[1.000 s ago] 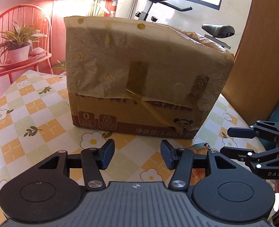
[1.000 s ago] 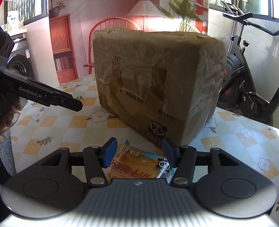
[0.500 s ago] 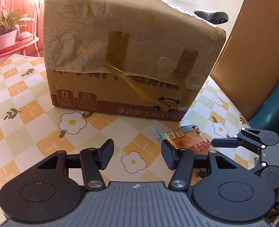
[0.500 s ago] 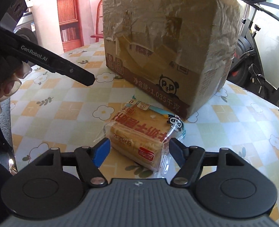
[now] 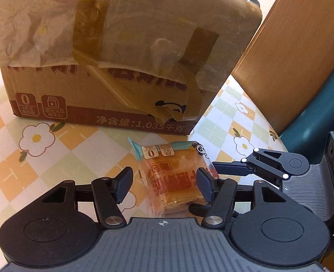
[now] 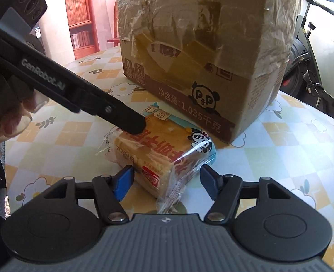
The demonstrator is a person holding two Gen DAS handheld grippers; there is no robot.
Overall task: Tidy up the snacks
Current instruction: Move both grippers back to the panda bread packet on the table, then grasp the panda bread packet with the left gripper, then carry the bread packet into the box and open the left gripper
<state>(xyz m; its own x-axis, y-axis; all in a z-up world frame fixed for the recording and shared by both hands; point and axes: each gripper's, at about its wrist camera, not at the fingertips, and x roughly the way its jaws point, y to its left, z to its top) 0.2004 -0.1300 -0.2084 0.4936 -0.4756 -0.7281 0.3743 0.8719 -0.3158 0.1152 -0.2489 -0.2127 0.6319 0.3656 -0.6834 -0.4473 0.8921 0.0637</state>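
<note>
Right wrist view: we are looking down on a wrapped bread pack [image 6: 164, 149] lying flat on the flowered tablecloth [image 6: 76, 131], just in front of the near bottom edge of the taped cardboard box [image 6: 203, 52]. Our right gripper [image 6: 167, 181] is standing open, pads either side of the pack's near end, apparently not yet pressing. The left gripper [image 5: 163, 187] is also spread wide, the pack sitting between its fingers; from the right wrist one left fingertip [image 6: 133, 122] is showing over the pack's far left corner, contact unclear.

Handling, as we are judging it: light, soft sliced loaf in thin clear film. It is likely squashing under a hard pinch, and the glossy film is looking slippery, with loose crimped ends that would tear or slip if taken alone. We are reckoning the best hold is across the loaf's flat sides, mid-body, closing gently until the film stops sliding. The box beside it is looking stiff and far heavier.
</note>
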